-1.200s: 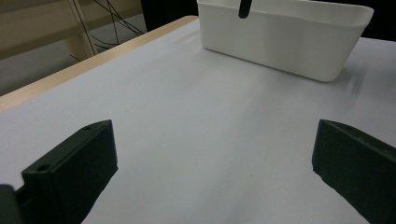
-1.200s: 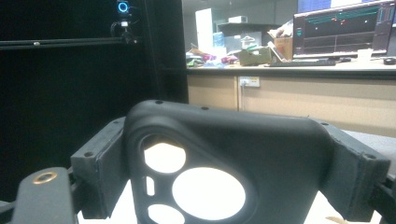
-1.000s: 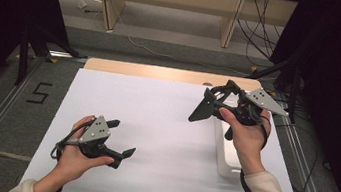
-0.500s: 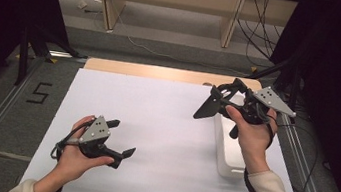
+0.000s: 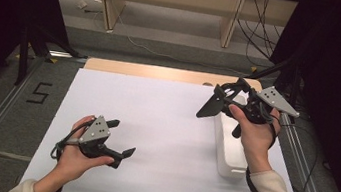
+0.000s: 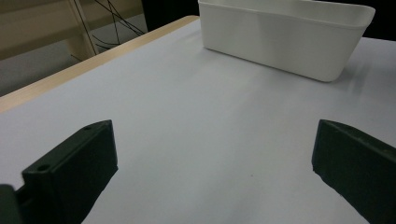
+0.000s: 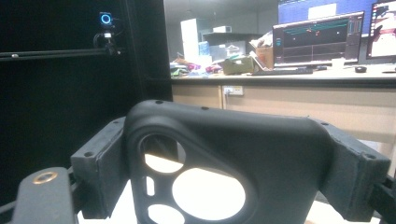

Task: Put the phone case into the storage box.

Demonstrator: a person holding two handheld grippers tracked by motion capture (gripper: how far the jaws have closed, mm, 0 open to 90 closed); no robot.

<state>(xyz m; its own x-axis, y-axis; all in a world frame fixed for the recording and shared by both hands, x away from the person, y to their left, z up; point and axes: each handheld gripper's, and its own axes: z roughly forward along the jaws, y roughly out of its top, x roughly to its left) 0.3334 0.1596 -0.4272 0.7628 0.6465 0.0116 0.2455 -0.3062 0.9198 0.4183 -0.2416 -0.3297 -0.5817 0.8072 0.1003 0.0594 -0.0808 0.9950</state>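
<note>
High view: right gripper (image 5: pixel 218 102) raised above the far right corner of the counter (image 5: pixel 154 124), over the far end of a white bin (image 5: pixel 231 155). Jaws clamped on a black phone case (image 5: pixel 209 106), which hangs tilted, lower end pointing toward the counter's middle. Right hand (image 5: pixel 251 132) wrapped round the grip, grey three-cornered plate on top, cable trailing back along the sleeve. White bin set lengthwise along the right edge of the counter. Left gripper (image 5: pixel 119 142) low near the front left part of the counter, held in the left hand (image 5: pixel 74 155), jaws pointing toward the right edge, nothing between them.

Left gripper view: both black jaws set wide apart, gap empty, bare white counter (image 6: pixel 196 130) between them. White bin (image 6: pixel 285 37) ahead and well apart from the jaws, open top, rounded corners. Wooden strip of the counter's edge seen at upper left.

Right gripper view: black phone case (image 7: pixel 233 163) held crosswise between the jaws, one jaw pressed on each of its side edges. Camera cut-out of the case at lower left: several openings, light showing through. Desk with lit monitors (image 7: pixel 322 37) in the background.
</note>
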